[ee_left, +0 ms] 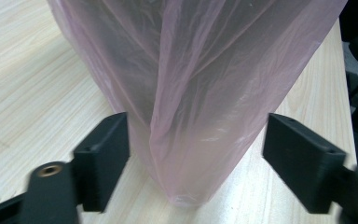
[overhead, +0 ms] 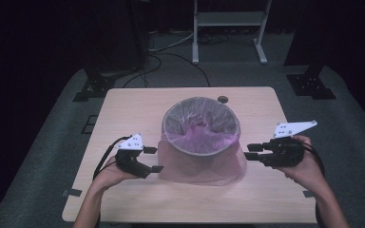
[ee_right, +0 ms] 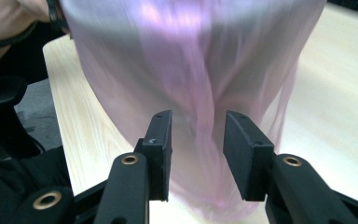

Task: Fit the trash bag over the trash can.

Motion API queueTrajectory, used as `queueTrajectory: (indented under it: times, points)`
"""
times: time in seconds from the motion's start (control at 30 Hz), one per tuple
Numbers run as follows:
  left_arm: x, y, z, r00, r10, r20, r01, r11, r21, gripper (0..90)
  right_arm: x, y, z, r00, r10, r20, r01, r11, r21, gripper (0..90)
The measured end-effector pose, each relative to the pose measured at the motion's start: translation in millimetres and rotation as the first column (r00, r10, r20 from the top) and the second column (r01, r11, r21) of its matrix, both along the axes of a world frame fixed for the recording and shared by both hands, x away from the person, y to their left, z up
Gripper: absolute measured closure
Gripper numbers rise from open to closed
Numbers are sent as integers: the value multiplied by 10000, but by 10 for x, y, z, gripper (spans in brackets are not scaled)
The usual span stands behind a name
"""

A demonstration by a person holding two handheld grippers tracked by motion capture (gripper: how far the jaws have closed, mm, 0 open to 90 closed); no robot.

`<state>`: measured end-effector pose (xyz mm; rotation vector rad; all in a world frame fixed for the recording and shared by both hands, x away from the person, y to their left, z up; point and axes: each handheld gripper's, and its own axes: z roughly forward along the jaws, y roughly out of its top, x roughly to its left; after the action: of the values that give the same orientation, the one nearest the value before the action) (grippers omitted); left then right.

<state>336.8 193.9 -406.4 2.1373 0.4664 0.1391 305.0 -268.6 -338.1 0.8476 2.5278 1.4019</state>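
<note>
With the pink bag (overhead: 204, 164) draped over the bin (overhead: 201, 126) at mid-table, both the left gripper (overhead: 154, 159) and right gripper (overhead: 249, 151) are held released beside its skirt, so a fresh grasp of the film is judged next.

Left gripper (overhead: 154, 159) fingers wide apart, right gripper (overhead: 250, 151) narrower.

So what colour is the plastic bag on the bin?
The bag is see-through pink; the left gripper view shows it best.
</note>
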Motion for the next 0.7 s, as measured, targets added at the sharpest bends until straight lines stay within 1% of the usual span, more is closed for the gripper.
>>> queueTrajectory:
  times: [0.1,0.17,0.2,0.23,0.27,0.3,0.37,0.4,0.47,0.5,0.53,0.57,0.6,0.63,0.7]
  points:
    - [-43,39,11,9997,209,122,-211,9997,137,179,20,116,255,9988,125,470,-115,9997,-223,656]
    - [-63,60,12,9993,337,189,-338,9994,86,179,66,234,383,9975,279,648,-258,9991,-330,679]
    - [-64,65,18,9994,326,116,-328,9992,207,179,111,337,464,9965,404,728,-370,9982,-474,702]
    - [-70,73,30,9991,385,176,-392,9984,413,171,157,427,517,9956,514,779,-471,9973,-559,724]
    - [-76,85,42,9983,501,296,-514,9976,464,160,210,522,562,9949,591,815,-542,9966,-616,750]
    - [-78,101,55,9981,559,275,-569,9977,378,159,267,624,598,9942,696,824,-636,9953,-727,773]
    - [-81,127,63,9981,569,230,-572,9983,99,160,392,852,640,9928,917,773,-825,9900,-1148,803]
    - [-82,134,64,9980,599,221,-601,9981,99,159,465,973,644,9931,992,625,-896,9860,-1404,813]
    - [-84,148,62,9978,628,235,-631,9979,145,159,618,1211,611,9925,1131,473,-993,9679,-2307,822]
    - [-88,154,61,9977,649,204,-651,9978,94,159,693,1320,578,9928,1165,279,-1050,9583,-2656,831]
    - [-91,162,63,9977,646,197,-648,9979,89,159,754,1418,543,9929,1181,105,-1091,9447,-3093,837]
    - [-93,172,63,9976,654,229,-655,9978,42,159,790,1485,514,9929,1190,43,-1102,9317,-3461,842]
    - [-95,188,67,9974,691,218,-691,9976,10,159,824,1560,476,9926,1210,-120,-1165,9183,-3784,854]
    - [-99,199,69,9972,723,214,-723,9974,-28,159,845,1634,433,9904,1304,-464,-1379,9006,-4122,857]
    - [-104,217,71,9972,723,201,-720,9973,-134,159,814,1725,365,9825,1641,-880,-1862,8674,-4614,858]
